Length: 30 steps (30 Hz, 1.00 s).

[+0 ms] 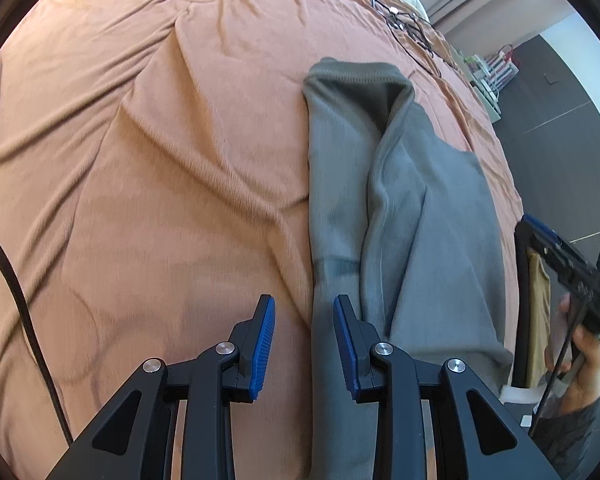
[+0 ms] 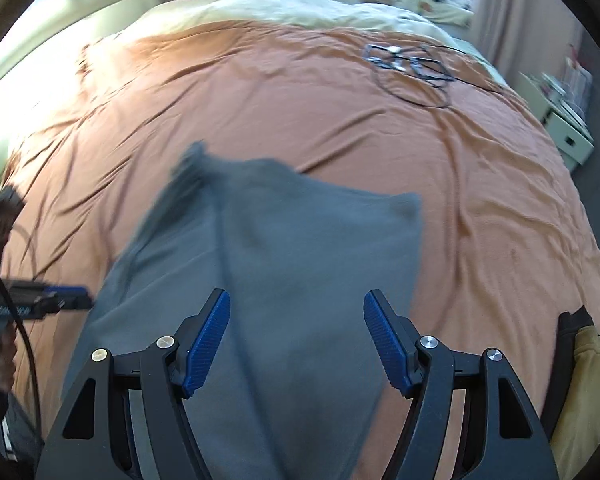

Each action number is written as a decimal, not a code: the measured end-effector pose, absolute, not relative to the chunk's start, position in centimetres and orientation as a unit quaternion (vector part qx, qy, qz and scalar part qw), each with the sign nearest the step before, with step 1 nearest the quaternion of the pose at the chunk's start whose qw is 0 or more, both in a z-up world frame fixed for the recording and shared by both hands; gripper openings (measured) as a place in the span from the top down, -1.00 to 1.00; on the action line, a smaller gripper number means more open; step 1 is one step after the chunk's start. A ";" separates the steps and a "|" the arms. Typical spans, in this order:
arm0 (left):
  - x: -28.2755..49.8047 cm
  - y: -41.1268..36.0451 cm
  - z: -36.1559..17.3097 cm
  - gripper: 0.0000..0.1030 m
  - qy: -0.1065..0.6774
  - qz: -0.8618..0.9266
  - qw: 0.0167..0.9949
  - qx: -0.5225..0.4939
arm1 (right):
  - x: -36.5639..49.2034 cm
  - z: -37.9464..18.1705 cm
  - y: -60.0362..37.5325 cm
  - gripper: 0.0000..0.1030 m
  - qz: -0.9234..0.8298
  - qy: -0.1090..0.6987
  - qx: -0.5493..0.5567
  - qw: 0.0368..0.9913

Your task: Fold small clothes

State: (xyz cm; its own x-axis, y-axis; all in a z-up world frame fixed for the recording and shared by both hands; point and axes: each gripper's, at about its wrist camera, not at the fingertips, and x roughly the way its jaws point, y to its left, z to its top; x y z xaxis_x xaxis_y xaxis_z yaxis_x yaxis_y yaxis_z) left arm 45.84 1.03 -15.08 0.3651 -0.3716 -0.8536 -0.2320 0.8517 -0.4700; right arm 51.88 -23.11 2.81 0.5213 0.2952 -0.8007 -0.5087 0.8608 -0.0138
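Observation:
A grey-green garment (image 1: 400, 208) lies lengthwise on the orange bedspread (image 1: 140, 160), one side folded over the other, with its dark hemmed opening at the far end. My left gripper (image 1: 303, 300) hovers open over the garment's near left edge, with nothing between its blue pads. In the right wrist view the same garment (image 2: 284, 240) is blurred and spreads out below my right gripper (image 2: 297, 293), whose jaws stand wide apart and empty above the cloth. The right gripper (image 1: 560, 256) also shows at the bed's right edge, held by a hand (image 1: 584, 364).
Black cables (image 2: 412, 68) lie coiled on the far right of the bedspread (image 2: 480, 200). A cream blanket (image 2: 300, 12) covers the far end of the bed. A white shelf unit (image 2: 564, 132) stands right of the bed. A yellow cloth (image 2: 584, 380) hangs at the near right.

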 end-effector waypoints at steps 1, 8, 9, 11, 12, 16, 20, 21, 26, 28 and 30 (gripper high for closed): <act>45.6 1.0 -15.1 0.38 0.562 -0.046 0.780 -0.270 | 51.0 3.0 -23.0 -0.32 0.240 0.428 -0.132 0.861; 43.7 0.1 -15.5 0.38 0.564 -0.060 0.774 -0.283 | 46.6 2.6 -21.3 -0.02 0.299 0.427 -0.182 0.834; 43.4 0.0 -15.5 0.38 0.564 -0.062 0.773 -0.285 | 46.4 2.6 -21.0 0.01 0.303 0.428 -0.188 0.830; 42.9 -0.2 -15.8 0.38 0.565 -0.064 0.771 -0.288 | 45.5 2.2 -20.5 0.11 0.318 0.429 -0.200 0.821; 42.6 -0.4 -15.9 0.38 0.566 -0.065 0.769 -0.290 | 45.4 2.2 -20.2 0.19 0.324 0.431 -0.202 0.817; 41.9 -0.4 -16.3 0.38 0.565 -0.065 0.766 -0.300 | 44.5 1.3 -18.9 0.20 0.342 0.436 -0.224 0.802; 41.6 -0.2 -16.3 0.38 0.565 -0.067 0.764 -0.305 | 44.4 0.0 -17.2 0.20 0.347 0.446 -0.249 0.787; 41.5 -0.2 -16.4 0.38 0.564 -0.066 0.764 -0.307 | 44.3 -0.3 -16.8 0.21 0.344 0.444 -0.261 0.785; 41.3 0.1 -16.5 0.38 0.564 -0.068 0.762 -0.310 | 44.8 -1.8 -15.1 0.25 0.316 0.444 -0.296 0.785; 41.4 0.2 -16.6 0.38 0.565 -0.069 0.762 -0.311 | 45.0 -2.5 -14.5 0.48 0.301 0.437 -0.310 0.789; 41.5 0.2 -16.6 0.38 0.566 -0.068 0.760 -0.313 | 45.0 -2.8 -14.1 0.68 0.304 0.426 -0.312 0.793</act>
